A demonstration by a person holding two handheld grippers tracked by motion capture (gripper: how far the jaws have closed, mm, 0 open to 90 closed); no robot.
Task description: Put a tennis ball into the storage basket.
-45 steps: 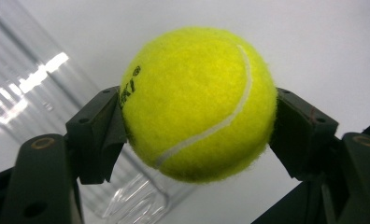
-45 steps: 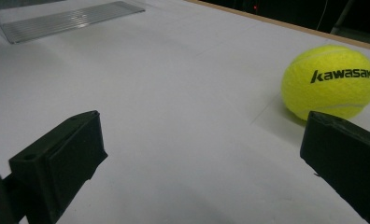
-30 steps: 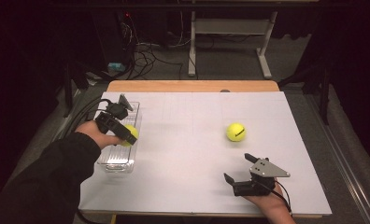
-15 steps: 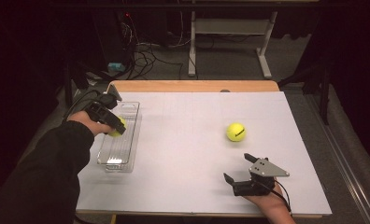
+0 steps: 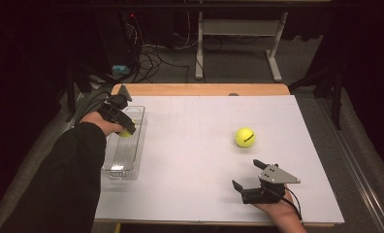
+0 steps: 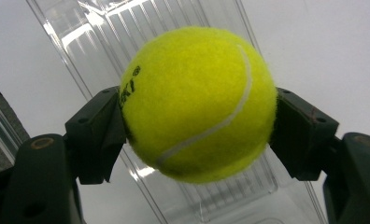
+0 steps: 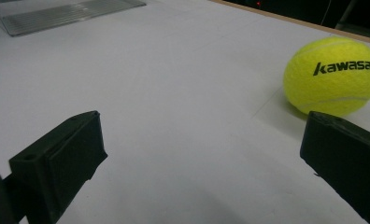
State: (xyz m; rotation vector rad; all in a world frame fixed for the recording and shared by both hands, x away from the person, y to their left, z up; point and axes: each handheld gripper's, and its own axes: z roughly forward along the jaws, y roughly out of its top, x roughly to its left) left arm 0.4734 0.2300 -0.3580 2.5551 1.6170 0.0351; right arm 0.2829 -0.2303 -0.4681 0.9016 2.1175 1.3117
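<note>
My left gripper is shut on a yellow tennis ball, its two black pads pressing the ball's sides. It holds the ball over the far half of a clear plastic tray at the table's left. A second yellow tennis ball, printed with black lettering, lies on the white tabletop right of centre. My right gripper rests near the front edge, open, nothing between its jaws, the ball lying a little beyond them.
The white table has a wooden strip along its far edge. Beyond it are cables on the floor and a white metal stand. A dark-sleeved forearm crosses the table's left front corner.
My left gripper has carried the tennis ball from the tray's middle toward its far end and slightly lower. The right gripper and the loose ball have stayed put.
</note>
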